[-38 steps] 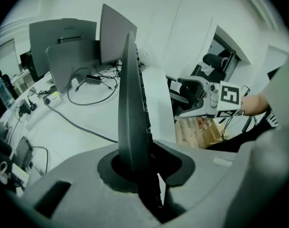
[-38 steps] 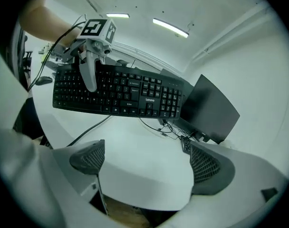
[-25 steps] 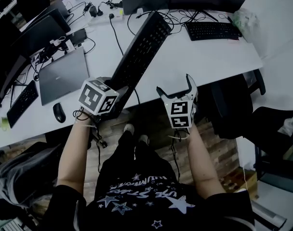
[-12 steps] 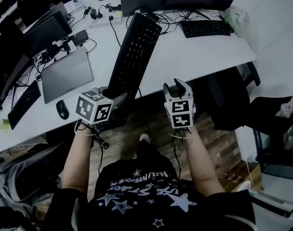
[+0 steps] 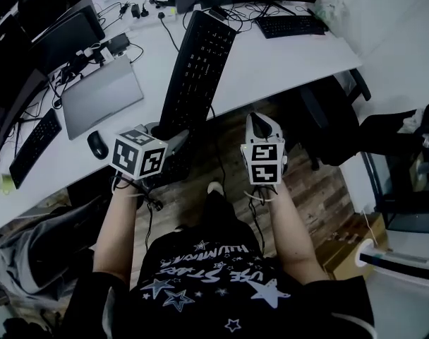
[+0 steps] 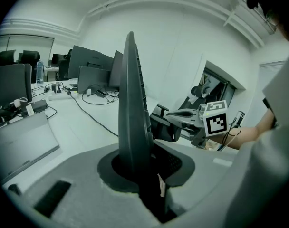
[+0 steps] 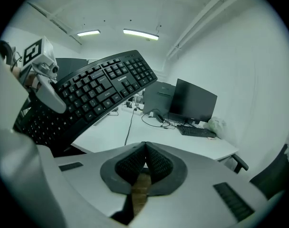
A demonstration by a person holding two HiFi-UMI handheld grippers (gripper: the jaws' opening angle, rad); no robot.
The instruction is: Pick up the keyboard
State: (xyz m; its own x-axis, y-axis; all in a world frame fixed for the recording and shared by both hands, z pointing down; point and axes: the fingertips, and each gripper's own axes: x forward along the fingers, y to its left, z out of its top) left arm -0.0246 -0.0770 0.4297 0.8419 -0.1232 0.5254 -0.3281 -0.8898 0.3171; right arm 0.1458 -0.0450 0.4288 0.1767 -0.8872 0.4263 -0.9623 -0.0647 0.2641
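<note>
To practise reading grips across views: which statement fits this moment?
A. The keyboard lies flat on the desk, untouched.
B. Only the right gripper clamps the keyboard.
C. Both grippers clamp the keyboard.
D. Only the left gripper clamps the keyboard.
D: seen along the jaws, the keyboard stands edge-on, clamped by the left gripper, while the right gripper has just closed its jaws, which meet on nothing.
</note>
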